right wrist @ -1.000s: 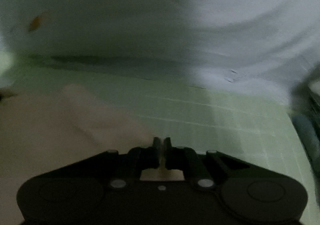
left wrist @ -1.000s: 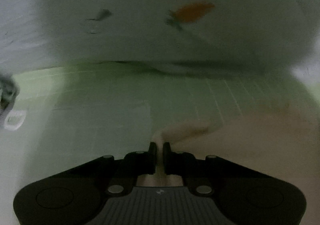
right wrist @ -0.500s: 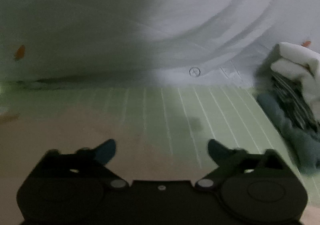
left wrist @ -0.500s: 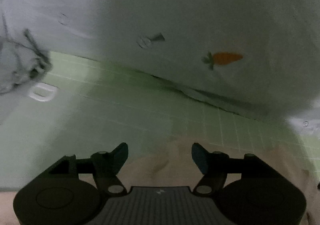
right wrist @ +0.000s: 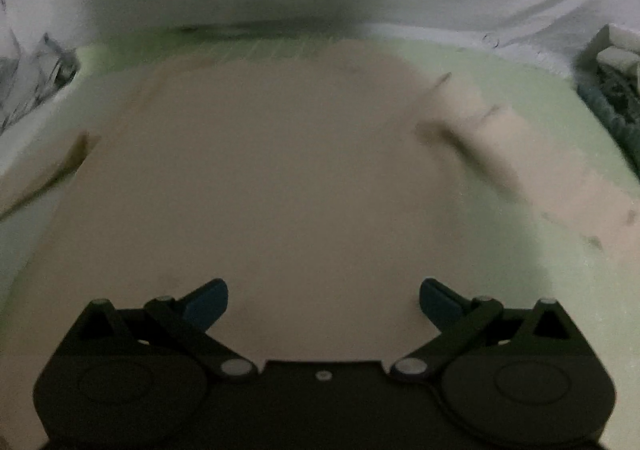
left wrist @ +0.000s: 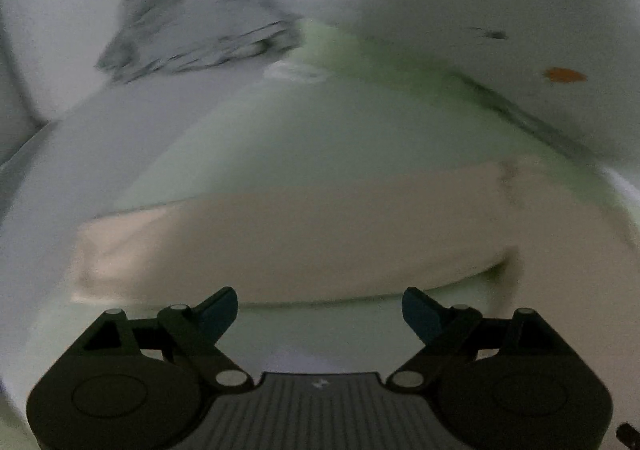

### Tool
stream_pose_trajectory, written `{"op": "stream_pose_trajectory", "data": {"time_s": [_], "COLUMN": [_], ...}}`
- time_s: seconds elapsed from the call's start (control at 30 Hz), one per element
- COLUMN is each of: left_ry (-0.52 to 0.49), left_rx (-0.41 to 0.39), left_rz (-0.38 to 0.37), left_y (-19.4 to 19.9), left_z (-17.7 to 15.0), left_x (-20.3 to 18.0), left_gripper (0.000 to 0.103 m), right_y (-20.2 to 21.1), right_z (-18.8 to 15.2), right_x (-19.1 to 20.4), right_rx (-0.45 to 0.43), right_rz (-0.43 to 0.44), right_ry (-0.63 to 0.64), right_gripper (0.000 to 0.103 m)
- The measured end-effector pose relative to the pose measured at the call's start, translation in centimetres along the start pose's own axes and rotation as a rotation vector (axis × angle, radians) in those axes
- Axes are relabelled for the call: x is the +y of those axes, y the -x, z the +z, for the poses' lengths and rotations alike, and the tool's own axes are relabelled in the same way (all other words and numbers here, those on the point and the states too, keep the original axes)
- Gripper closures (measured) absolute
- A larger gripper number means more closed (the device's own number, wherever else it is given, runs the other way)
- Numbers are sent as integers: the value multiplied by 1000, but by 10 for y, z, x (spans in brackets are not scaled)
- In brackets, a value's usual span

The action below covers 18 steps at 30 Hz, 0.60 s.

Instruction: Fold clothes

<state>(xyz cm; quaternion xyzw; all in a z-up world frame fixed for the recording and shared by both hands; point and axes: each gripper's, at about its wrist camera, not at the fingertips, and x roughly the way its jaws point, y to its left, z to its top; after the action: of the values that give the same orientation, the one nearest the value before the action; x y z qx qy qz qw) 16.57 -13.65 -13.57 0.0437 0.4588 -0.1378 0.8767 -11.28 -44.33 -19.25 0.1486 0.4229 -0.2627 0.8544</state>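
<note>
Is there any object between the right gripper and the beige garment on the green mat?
Nothing visible. The right gripper is open directly over the flat beige cloth garment on the green mat; the piled clothes sit aside at the mat's right edge.

Beige garment (right wrist: 280, 178) lies flat on green mat (right wrist: 520, 74).

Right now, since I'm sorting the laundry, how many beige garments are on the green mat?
1. The beige garment lies spread flat on the green mat, just ahead of both claws. Blur could hide another layer or piece beneath it.
</note>
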Motion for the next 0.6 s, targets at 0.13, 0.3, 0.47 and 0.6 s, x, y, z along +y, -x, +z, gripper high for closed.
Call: {"op": "stream_pose_trajectory", "data": {"time_s": [0.13, 0.3, 0.47, 0.6], "left_ry": [32, 91, 97, 70], "left_rx": [-10, -10, -11, 23], "left_rz": [79, 109, 80, 57], "left_y": [-1, -14, -31, -46], "left_z": [2, 8, 13, 14], "left_x": [54, 114, 145, 148], "left_gripper": [13, 13, 13, 13], "right_y": [10, 19, 24, 23], "right_z": [-25, -41, -53, -54], "right_x": [27, 46, 58, 64], "right_rx": [12, -31, -60, -63], "right_rz": [-46, -119, -197, -247], "right_ry": [-19, -97, -183, -234], "right_gripper": [0, 0, 0, 0]}}
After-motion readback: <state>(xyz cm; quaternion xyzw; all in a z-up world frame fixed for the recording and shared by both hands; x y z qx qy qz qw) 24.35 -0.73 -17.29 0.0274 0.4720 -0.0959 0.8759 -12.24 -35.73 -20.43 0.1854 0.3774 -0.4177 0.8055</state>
